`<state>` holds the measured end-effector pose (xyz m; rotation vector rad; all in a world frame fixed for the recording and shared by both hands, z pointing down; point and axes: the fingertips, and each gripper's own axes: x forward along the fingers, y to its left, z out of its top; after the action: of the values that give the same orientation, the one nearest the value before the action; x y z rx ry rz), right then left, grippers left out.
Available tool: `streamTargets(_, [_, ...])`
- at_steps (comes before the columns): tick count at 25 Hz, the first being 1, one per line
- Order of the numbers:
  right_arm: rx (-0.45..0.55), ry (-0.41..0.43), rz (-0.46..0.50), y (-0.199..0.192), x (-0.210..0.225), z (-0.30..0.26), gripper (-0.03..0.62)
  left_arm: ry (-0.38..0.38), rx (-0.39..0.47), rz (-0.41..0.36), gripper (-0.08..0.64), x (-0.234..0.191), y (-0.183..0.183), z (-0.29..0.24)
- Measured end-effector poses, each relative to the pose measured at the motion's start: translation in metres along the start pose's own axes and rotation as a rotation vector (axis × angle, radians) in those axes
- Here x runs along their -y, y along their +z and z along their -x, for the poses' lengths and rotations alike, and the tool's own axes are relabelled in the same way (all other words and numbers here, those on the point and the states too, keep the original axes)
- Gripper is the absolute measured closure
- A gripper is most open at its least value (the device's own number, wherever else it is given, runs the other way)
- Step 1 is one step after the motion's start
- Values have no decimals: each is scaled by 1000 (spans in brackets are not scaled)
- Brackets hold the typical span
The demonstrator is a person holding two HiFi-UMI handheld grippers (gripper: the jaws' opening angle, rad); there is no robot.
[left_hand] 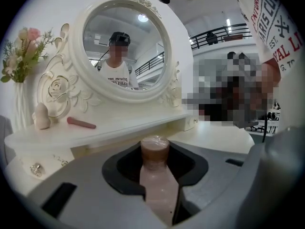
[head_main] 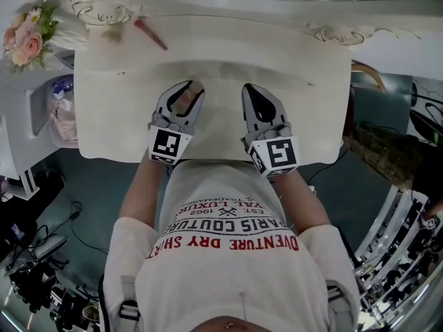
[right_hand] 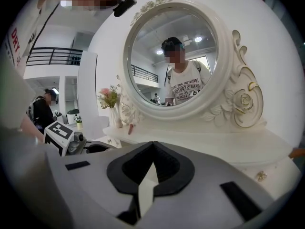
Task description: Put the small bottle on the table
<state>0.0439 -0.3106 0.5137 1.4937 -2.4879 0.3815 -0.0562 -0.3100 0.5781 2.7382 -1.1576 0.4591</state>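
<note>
The small bottle [left_hand: 155, 168], pale pink with a brown cap, stands upright between the jaws of my left gripper [left_hand: 155, 178], which is shut on its body. In the head view the left gripper [head_main: 181, 101] hovers over the near middle of the white dressing table [head_main: 311, 102], with the bottle [head_main: 187, 99] showing between its fingers. My right gripper [head_main: 257, 106] hangs beside it to the right over the same tabletop. Its jaws are shut with nothing between them [right_hand: 151, 149]. The left gripper [right_hand: 66, 137] also shows at the left of the right gripper view.
A raised back shelf carries a beige makeup sponge [head_main: 111, 33] and a pink stick [head_main: 150, 34]. A vase of flowers [head_main: 28, 33] stands at the far left. The round mirror [left_hand: 121, 46] rises behind the shelf. A stand with cloth items [head_main: 59, 109] sits left of the table.
</note>
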Motion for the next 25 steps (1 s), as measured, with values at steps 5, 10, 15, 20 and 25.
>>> streamTargets(5, [8,-29,-3,7,-10,6,594,-51,18,-29,374,5,16,6])
streamTargets(10, [34,-37,11,26,-25,15,594,-75,68,-51,359,4,55,28])
streamTargets(15, [65,-46,38,45,-39,28,594,-71,73,-87,377,0,81,52])
streamTargets(20, [106,-37,73,65,-56,42,594,-11,112,-92,541,-11,113,81])
streamTargets(25, [122,-51,60,82,-65,49,594,26,172,-86,551,-25,144,107])
